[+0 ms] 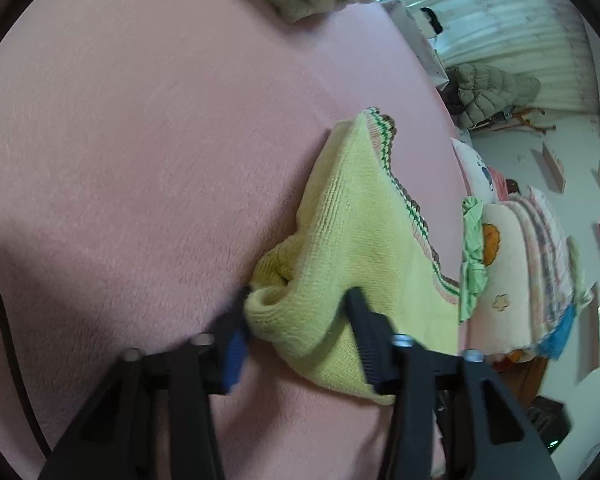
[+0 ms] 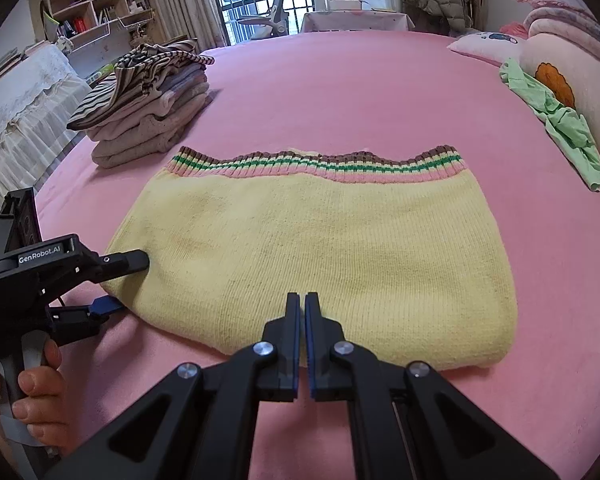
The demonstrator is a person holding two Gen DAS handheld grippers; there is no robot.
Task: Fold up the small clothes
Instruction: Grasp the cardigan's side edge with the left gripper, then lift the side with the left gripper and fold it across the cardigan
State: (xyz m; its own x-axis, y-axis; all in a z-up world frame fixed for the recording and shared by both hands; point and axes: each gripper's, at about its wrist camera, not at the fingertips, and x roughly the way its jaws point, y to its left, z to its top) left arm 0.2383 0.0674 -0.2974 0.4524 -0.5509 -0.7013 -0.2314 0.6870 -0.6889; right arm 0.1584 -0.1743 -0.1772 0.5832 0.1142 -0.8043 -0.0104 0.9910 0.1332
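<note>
A: Left wrist view first. What have the tongs got?

B: The left gripper [image 1: 298,300] has its fingers on either side of a bunched corner of the yellow knit garment [image 1: 352,232], which lies on the pink bed cover [image 1: 140,140].

A: And the right wrist view?

B: The right gripper [image 2: 303,300] is pinched together on the garment's near folded edge. The garment lies flat, with a stack of folded clothes [image 2: 148,108] beyond it.

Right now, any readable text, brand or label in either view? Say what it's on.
"GenRobot.AI": white lettering on the black body of the left gripper, seen from the right wrist view.
Book spines on the wall shelves: too small to read.
Yellow knit garment and pillows: pictures and stripes only, no text.
Left wrist view: nothing readable.
</note>
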